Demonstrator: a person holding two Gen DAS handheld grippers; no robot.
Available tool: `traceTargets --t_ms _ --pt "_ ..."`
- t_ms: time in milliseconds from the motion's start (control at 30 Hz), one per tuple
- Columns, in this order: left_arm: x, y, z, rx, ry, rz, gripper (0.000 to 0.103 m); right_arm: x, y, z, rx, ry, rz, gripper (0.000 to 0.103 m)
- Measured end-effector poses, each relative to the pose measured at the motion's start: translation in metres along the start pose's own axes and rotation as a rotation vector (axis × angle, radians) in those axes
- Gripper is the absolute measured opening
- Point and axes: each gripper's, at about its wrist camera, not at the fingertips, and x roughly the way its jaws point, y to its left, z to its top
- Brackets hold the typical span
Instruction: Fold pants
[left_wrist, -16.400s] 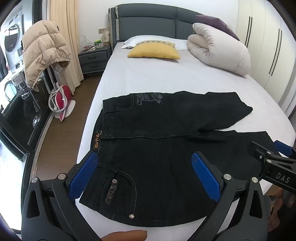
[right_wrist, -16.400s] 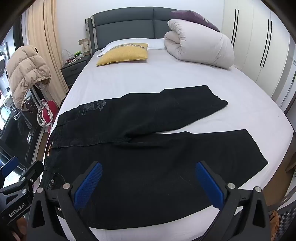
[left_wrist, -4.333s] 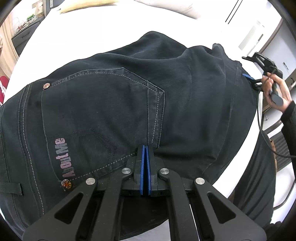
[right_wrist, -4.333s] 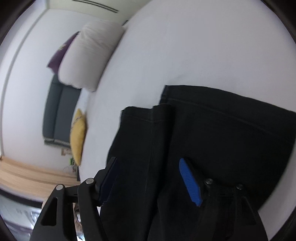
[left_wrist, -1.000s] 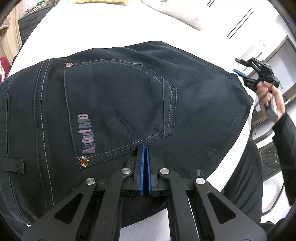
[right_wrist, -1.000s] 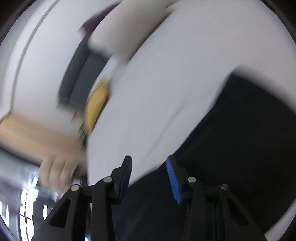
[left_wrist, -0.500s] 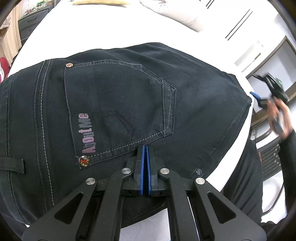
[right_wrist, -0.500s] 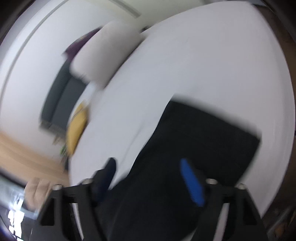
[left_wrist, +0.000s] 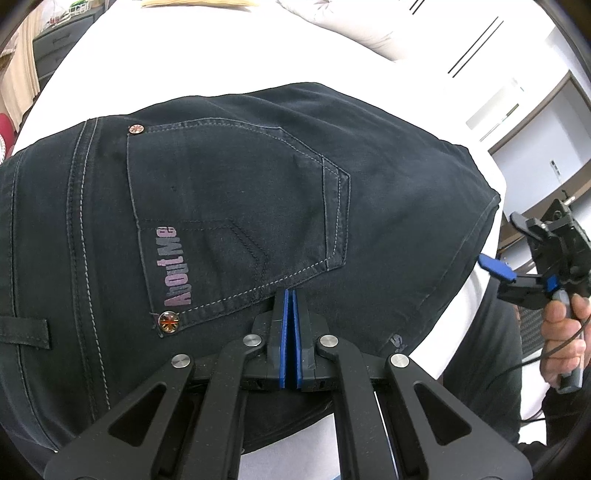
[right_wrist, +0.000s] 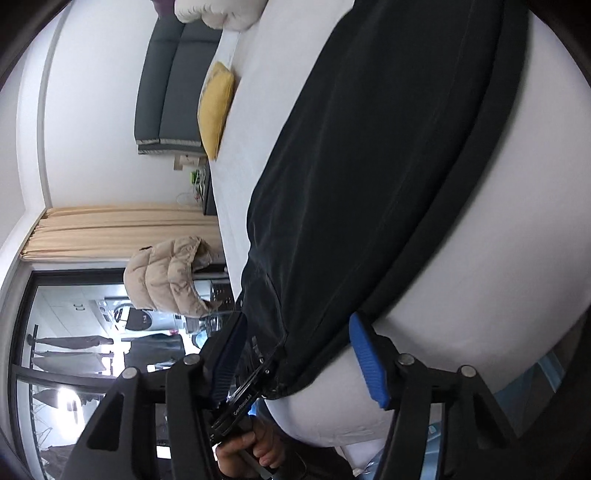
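Note:
The black denim pants (left_wrist: 240, 206) lie folded on the white bed (left_wrist: 207, 48), back pocket with pink "AboutMe" lettering facing up. My left gripper (left_wrist: 289, 295) is shut on the near edge of the pants, just below the pocket. My right gripper (right_wrist: 295, 354) is open and empty, turned sideways off the bed's near edge; it also shows at the right of the left wrist view (left_wrist: 517, 258), held in a hand. In the right wrist view the pants (right_wrist: 369, 147) run away along the bed, and the left gripper's body (right_wrist: 243, 398) grips their near corner.
A yellow pillow (right_wrist: 216, 107) and a rolled white duvet (right_wrist: 218, 13) lie by the grey headboard (right_wrist: 166, 81). A beige puffer jacket (right_wrist: 166, 277) hangs beside the bed near a curtain. A white wardrobe (left_wrist: 517, 74) stands to the right.
The right gripper has swung away from the pants, rolled sideways and opened wider. The left gripper stays shut on the pants, which have hardly moved.

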Motion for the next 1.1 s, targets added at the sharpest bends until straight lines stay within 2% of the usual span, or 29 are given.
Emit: traceTargets --t_ms 200,400,467,500,533,600,800,1000,1100 --pt "0.000 0.002 0.000 0.003 0.002 -0.003 0.002 0.028 -0.003 -0.009 0.038 0.024 -0.025 0.055" --pt "-0.001 0.004 0.003 0.005 0.004 -0.005 0.002 0.024 -0.022 -0.014 0.075 0.034 -0.024 0.041" --pt "-0.001 0.003 0.003 0.006 0.004 -0.005 0.002 0.028 -0.023 -0.013 0.075 0.038 -0.027 0.030" --pt "-0.001 0.003 0.003 0.007 0.005 -0.005 0.002 0.029 -0.027 -0.013 0.075 0.040 -0.031 0.016" --pt "-0.001 0.003 0.003 0.006 0.005 -0.005 0.002 0.027 -0.033 -0.012 0.076 0.042 -0.042 0.008" --pt "-0.002 0.003 0.003 0.010 0.008 -0.004 0.002 0.026 -0.039 -0.015 0.083 0.036 -0.046 0.004" --pt "-0.007 0.005 0.002 0.011 0.011 -0.012 0.002 0.014 -0.050 -0.032 0.107 0.003 -0.024 0.002" --pt "-0.008 0.007 0.001 0.007 0.008 -0.010 0.002 0.014 -0.042 -0.029 0.060 0.009 -0.027 0.004" --pt "-0.008 0.009 0.003 0.005 0.008 -0.013 0.002 0.009 -0.054 -0.018 0.115 0.000 0.017 0.011"
